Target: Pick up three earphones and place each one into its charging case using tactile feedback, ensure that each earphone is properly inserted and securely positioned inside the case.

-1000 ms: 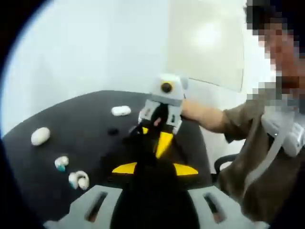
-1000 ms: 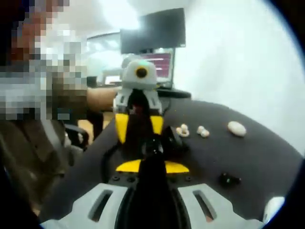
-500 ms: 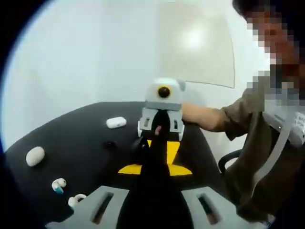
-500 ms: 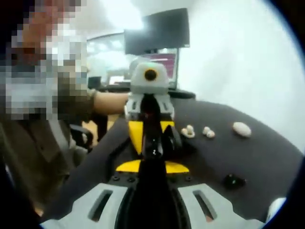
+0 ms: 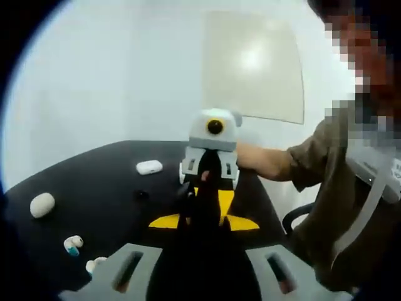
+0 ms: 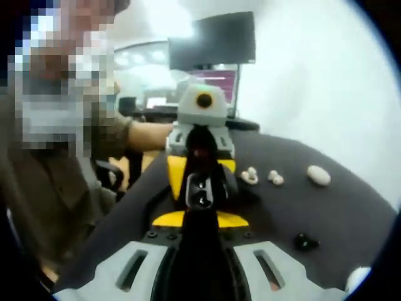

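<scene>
The left gripper (image 5: 202, 199) and right gripper (image 6: 199, 188) are meeting tip to tip, clenched – on what, I cannot tell; earphones (image 5: 73, 244) are now lying lower-left – insertion continuing.

A black table (image 5: 94, 182) stands before a plain white wall (image 5: 113, 81) bearing a pale board (image 5: 254, 69). Behind it, a dark monitor (image 6: 213, 41), a lit screen (image 6: 216, 81) and an office chair (image 5: 297, 216).

The dark object (image 6: 201, 190) pinched where both grippers met was too blurred to identify; jaw contact was hidden
</scene>
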